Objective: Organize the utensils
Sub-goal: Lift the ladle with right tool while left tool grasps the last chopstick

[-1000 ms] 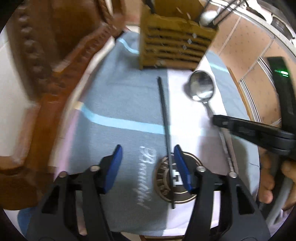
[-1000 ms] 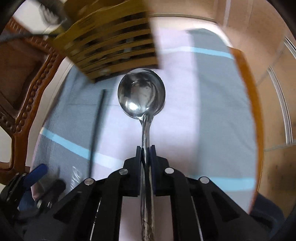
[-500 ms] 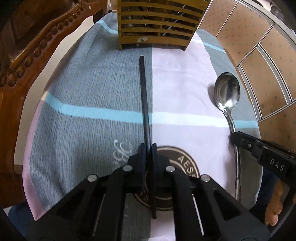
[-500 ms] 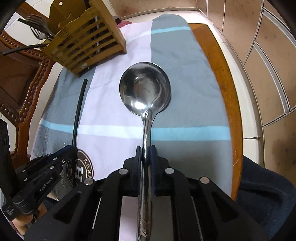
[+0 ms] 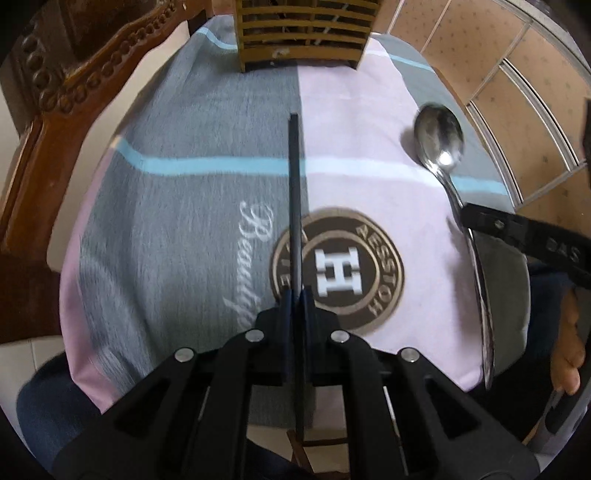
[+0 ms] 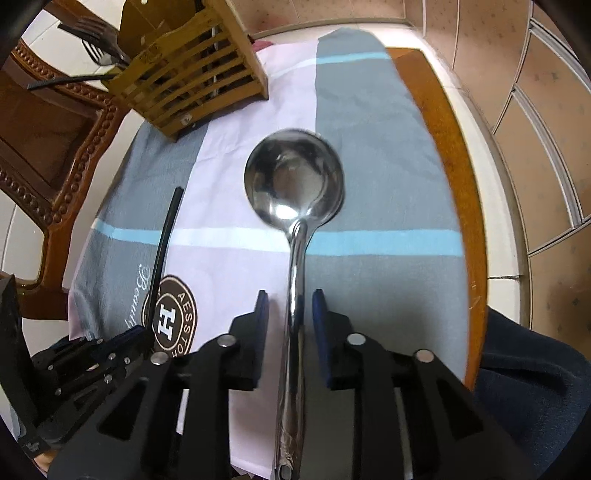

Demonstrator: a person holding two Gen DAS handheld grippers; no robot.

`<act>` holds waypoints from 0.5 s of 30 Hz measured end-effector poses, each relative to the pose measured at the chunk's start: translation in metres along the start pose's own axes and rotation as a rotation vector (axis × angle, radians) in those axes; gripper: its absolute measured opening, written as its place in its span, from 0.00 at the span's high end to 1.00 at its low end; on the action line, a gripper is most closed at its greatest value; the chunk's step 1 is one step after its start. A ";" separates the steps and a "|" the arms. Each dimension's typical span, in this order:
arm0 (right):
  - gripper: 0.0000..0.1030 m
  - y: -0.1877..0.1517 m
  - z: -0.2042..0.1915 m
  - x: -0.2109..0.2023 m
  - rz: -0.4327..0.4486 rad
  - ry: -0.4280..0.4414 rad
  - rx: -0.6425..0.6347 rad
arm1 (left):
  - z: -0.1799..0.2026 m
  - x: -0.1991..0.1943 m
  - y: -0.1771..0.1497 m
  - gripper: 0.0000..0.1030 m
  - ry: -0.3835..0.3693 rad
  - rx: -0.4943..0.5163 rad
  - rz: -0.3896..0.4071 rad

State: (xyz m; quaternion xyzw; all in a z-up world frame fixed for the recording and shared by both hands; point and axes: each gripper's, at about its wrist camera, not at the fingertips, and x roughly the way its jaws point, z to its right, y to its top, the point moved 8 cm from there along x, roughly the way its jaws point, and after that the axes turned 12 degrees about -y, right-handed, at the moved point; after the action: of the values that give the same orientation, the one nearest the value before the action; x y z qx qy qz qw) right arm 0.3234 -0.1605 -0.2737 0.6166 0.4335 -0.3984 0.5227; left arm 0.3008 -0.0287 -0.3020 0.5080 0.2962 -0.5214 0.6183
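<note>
The left gripper is pinched tight on a thin black chopstick, its blue pads pressed against the stick's lower part. The chopstick reaches out over the cloth toward the wooden utensil rack and ends well short of it. Whether it touches the cloth I cannot tell.

The right gripper is opening: its pads stand apart on either side of the steel spoon, with a gap on each side of the handle, so nothing is being squeezed. The spoon lies on the cloth with its bowl toward the rack, off to the right of the round brown badge printed on the cloth. The chopstick crosses the badge's left edge.

The rack stands at the far end of the cloth, with forks sticking out of it. A carved wooden chair stands to the left of the rack.
</note>
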 end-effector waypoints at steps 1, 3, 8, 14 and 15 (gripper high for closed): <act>0.75 0.003 0.003 -0.003 0.013 -0.006 0.000 | 0.000 0.000 0.005 0.91 0.001 0.004 0.007; 0.75 0.008 0.010 -0.008 0.042 -0.026 0.002 | -0.002 0.002 0.020 0.86 0.002 0.005 0.020; 0.75 0.019 0.034 -0.013 0.068 -0.058 0.023 | 0.000 0.019 0.055 0.82 0.020 0.026 0.019; 0.75 0.042 0.027 -0.008 0.110 -0.015 -0.069 | -0.005 0.030 0.083 0.61 0.059 0.040 -0.014; 0.75 0.048 0.022 -0.005 0.119 0.018 -0.102 | -0.003 0.033 0.084 0.60 0.063 0.043 -0.017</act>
State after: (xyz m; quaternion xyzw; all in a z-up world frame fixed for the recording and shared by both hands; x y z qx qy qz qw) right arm 0.3664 -0.1863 -0.2572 0.6175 0.4205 -0.3386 0.5720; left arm 0.3904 -0.0417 -0.3053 0.5348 0.3088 -0.5166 0.5931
